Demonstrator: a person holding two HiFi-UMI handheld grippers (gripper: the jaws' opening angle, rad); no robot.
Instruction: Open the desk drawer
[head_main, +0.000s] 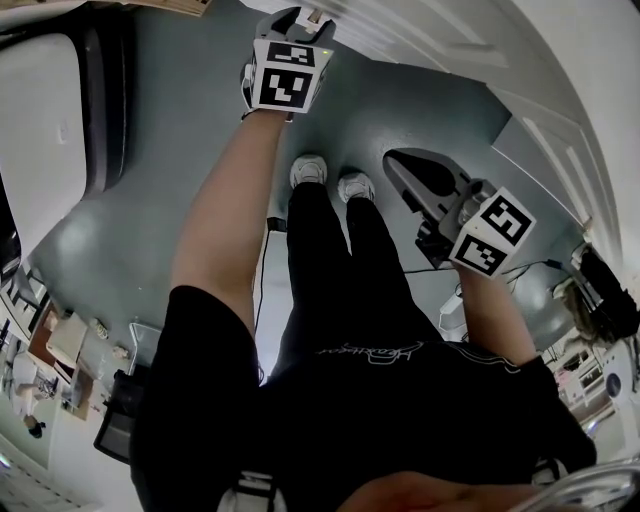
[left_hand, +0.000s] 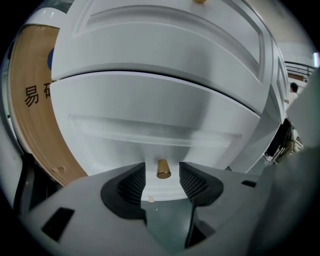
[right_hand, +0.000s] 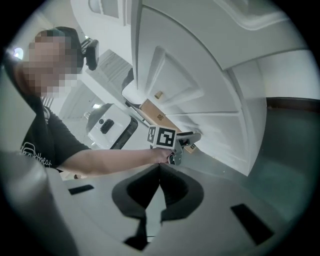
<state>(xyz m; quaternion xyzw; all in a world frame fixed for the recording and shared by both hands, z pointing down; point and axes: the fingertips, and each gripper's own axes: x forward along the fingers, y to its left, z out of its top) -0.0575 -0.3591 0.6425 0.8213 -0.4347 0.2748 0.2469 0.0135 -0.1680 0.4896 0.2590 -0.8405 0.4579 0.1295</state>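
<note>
Okay, left gripper (head_main: 303, 18) jaws wide, small brass knob (left_hand: 163, 169) between them, untouched, low on the white drawer front (left_hand: 150, 115) straight ahead. Knob looks hard and slick, so pinch it squarely; drawer probably slides stiffly. Right gripper (right_hand: 159, 167) jaws together, empty. Grey-blue floor (head_main: 150, 200), clutter at the room's edges
</note>
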